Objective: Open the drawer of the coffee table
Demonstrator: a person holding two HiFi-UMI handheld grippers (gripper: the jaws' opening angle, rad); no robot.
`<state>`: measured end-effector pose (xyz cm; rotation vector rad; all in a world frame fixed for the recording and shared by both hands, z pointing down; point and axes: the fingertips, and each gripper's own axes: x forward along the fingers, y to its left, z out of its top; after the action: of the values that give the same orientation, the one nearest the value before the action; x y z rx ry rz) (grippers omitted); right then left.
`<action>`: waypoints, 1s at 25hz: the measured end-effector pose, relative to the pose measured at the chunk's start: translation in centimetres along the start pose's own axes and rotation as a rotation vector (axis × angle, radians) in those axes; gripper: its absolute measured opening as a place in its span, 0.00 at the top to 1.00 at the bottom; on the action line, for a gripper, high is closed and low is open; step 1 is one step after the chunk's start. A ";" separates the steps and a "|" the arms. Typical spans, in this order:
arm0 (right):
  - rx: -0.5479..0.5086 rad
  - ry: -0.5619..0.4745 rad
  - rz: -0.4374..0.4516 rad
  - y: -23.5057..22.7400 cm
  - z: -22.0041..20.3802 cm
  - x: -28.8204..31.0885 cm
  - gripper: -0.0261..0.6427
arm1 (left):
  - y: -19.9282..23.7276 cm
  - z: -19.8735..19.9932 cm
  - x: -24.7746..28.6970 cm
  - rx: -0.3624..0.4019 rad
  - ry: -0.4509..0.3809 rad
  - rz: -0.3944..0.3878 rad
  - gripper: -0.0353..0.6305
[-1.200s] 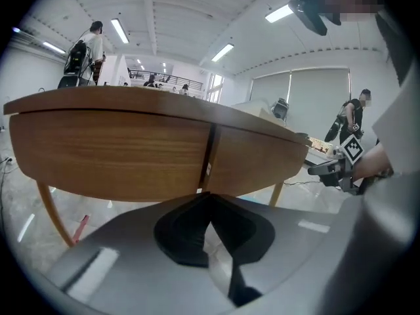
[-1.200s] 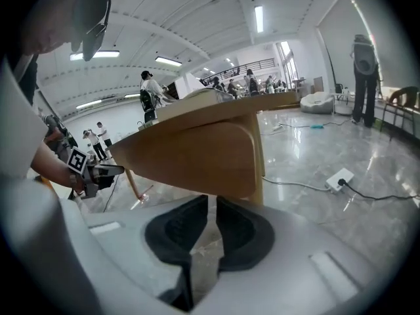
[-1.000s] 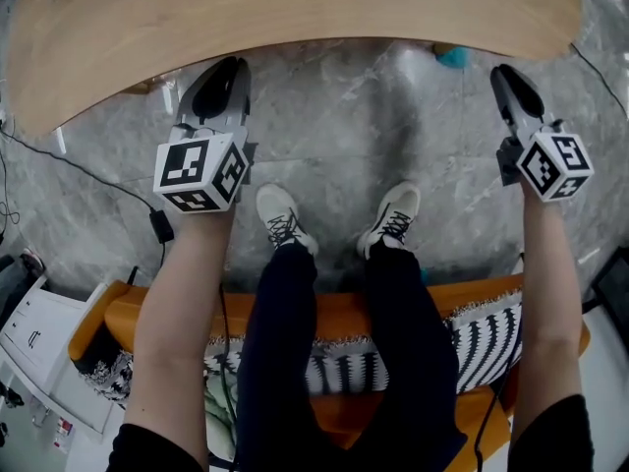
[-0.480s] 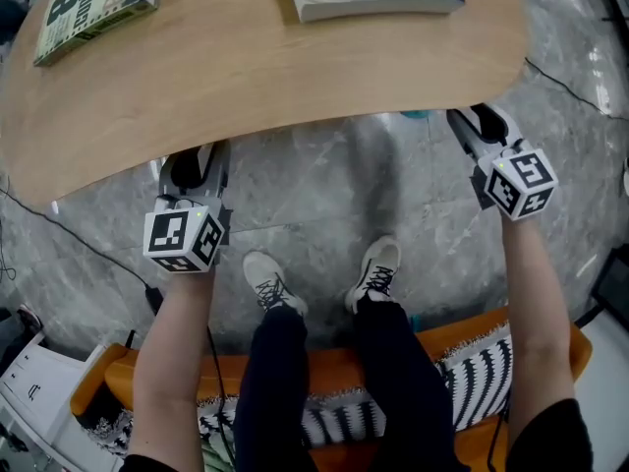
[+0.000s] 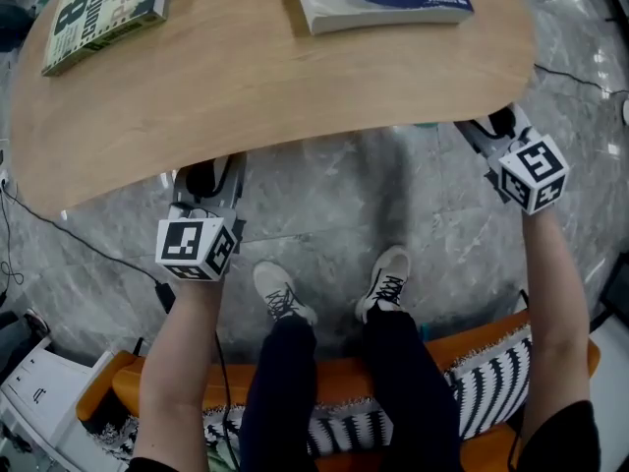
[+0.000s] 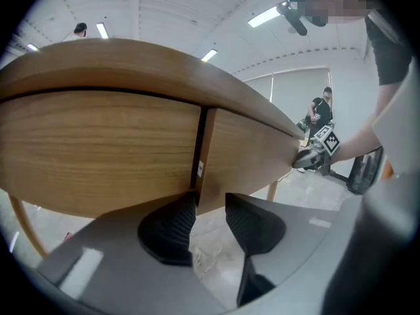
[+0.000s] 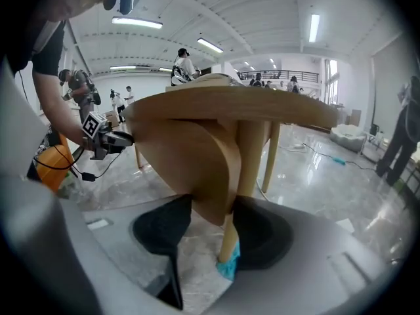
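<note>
While the left tool [image 6: 209, 225] and right tool [image 7: 210, 231] have just been opening and stand open astride the drawer [image 6: 249, 156] front's lower edge under the worktop [image 5: 275, 77], the drawer looks still shut: clamp and pull remain.

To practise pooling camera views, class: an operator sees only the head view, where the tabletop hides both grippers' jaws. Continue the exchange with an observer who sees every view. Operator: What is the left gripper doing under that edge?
Observer: The left gripper has its jaws apart; they have just opened wide, then eased in slightly. The bottom edge of the wooden front panel sits between them.
Operator: Any seam nearby?
Observer: Yes, a dark vertical seam splits the front just above the jaws.
Operator: And the right gripper?
Observer: Its jaws have just been opening; they straddle the curved end panel, with a table leg beyond it.
</note>
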<state>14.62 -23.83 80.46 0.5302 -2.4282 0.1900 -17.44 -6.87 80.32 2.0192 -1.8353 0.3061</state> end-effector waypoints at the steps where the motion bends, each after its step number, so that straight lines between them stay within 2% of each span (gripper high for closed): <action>1: 0.012 -0.001 0.005 0.0 0.0 0.0 0.68 | 0.0 -0.1 0.0 -0.004 0.001 -0.001 0.72; 8: 0.067 -0.017 0.003 0.6 -0.3 -0.3 0.68 | 0.1 0.0 -0.3 -0.002 0.020 0.010 0.79; 19: 0.112 -0.039 0.001 2.0 -1.3 -1.7 0.68 | -0.9 -0.9 -2.0 -0.020 -0.005 0.045 0.79; 25: 0.131 -0.055 0.000 3.7 -2.7 -3.3 0.68 | -2.0 -2.0 -4.0 -0.019 0.004 0.029 0.79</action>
<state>16.90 -18.69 80.52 0.5999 -2.4807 0.3405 -15.70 -2.27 80.18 1.9793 -1.8599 0.2987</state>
